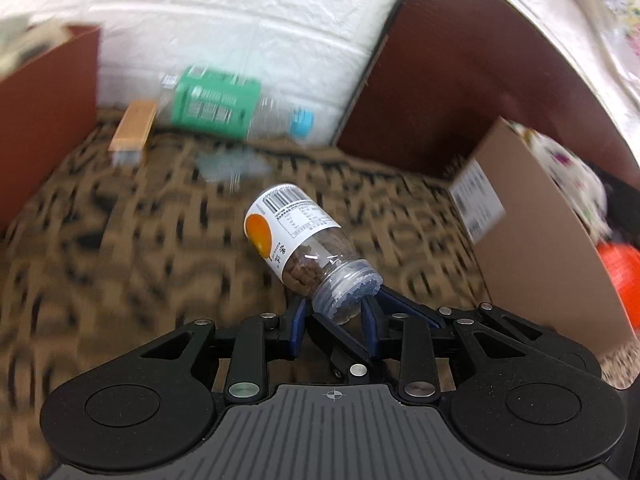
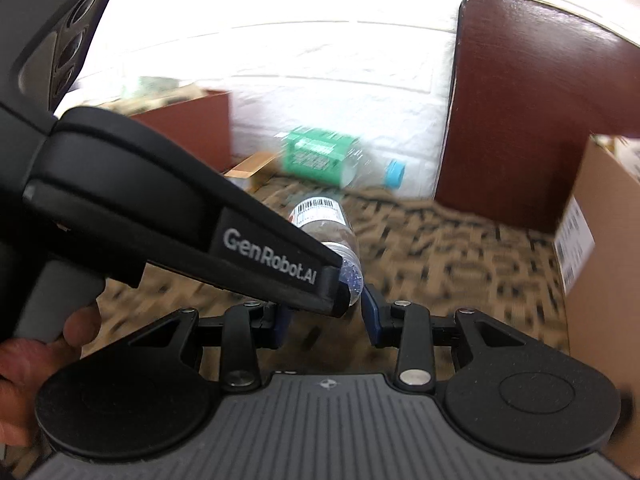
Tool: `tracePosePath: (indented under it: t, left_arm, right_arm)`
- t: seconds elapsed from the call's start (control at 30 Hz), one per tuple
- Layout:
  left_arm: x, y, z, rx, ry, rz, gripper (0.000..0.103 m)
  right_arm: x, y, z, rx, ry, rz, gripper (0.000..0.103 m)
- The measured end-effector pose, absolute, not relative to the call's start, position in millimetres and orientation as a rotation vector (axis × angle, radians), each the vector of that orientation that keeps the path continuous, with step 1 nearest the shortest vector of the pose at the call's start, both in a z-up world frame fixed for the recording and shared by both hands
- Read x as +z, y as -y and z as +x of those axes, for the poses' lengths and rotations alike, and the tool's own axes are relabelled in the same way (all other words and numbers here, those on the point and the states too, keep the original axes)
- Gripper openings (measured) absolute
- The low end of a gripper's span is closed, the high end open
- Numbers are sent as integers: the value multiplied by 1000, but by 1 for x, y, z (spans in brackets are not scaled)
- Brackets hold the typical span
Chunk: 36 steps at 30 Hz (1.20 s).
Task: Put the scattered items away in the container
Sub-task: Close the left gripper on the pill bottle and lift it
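One light, slippery plastic bottle (image 1: pixel 298 242) hangs pinched at its neck by the left tongs (image 1: pixel 336 312); right tongs (image 2: pixel 326 312) spread.

From my right wrist view, the left tongs' black body (image 2: pixel 192 216) covers most of the small jar (image 2: pixel 326 220). The far green-labelled bottle (image 1: pixel 216 102) and patterned carpet (image 1: pixel 120 240) smear with blur. The cardboard box (image 1: pixel 540 220) runs off the right edge, its label text unreadable.
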State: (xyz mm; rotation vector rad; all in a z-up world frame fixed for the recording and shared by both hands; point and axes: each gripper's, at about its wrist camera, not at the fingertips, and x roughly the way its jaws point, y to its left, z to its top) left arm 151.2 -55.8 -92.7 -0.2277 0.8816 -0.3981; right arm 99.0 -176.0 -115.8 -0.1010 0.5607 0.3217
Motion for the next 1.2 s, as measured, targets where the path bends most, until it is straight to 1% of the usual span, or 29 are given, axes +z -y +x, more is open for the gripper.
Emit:
tracePosePath:
  t: [0.37, 0.4, 0.43, 0.47, 0.53, 0.6, 0.67, 0.87, 0.97, 1.1, 1.2]
  left_arm:
    - [-97, 45, 42, -411, -937, -158, 32]
    - [-98, 44, 36, -413, -937, -153, 34]
    - [-99, 43, 31, -411, -936, -150, 38]
    - [-99, 42, 27, -404, -933, -149, 45]
    - [-97, 38, 21, -389, -920, -162, 47]
    - [-93, 34, 19, -395, -908, -177, 54]
    - [-89, 33, 21, -383, -897, -183, 59]
    - [-88, 30, 34, -370, -917, -224, 65]
    - [-87, 24, 35, -362, -915, -258, 74]
    - [-86, 17, 40, -368, -921, -335, 75]
    - [-88, 22, 49, -343, -910, -304, 75]
  right_arm:
    - [-118, 164, -9, 336, -643, -90, 43]
    - [-118, 164, -16, 339, -645, -88, 44]
    - [-118, 164, -21, 344, -648, -79, 44]
    - [-118, 164, -27, 348, -650, -66, 45]
    - [-121, 164, -30, 351, -656, -59, 50]
    - [-119, 161, -35, 338, -640, -76, 58]
    - [-116, 160, -35, 326, -625, -85, 61]
    - [-111, 156, -23, 328, -596, -123, 63]
    - [-110, 154, -21, 355, -588, -151, 71]
    - [-112, 152, -16, 351, -586, -158, 72]
    - [-113, 150, -9, 345, -587, -158, 71]
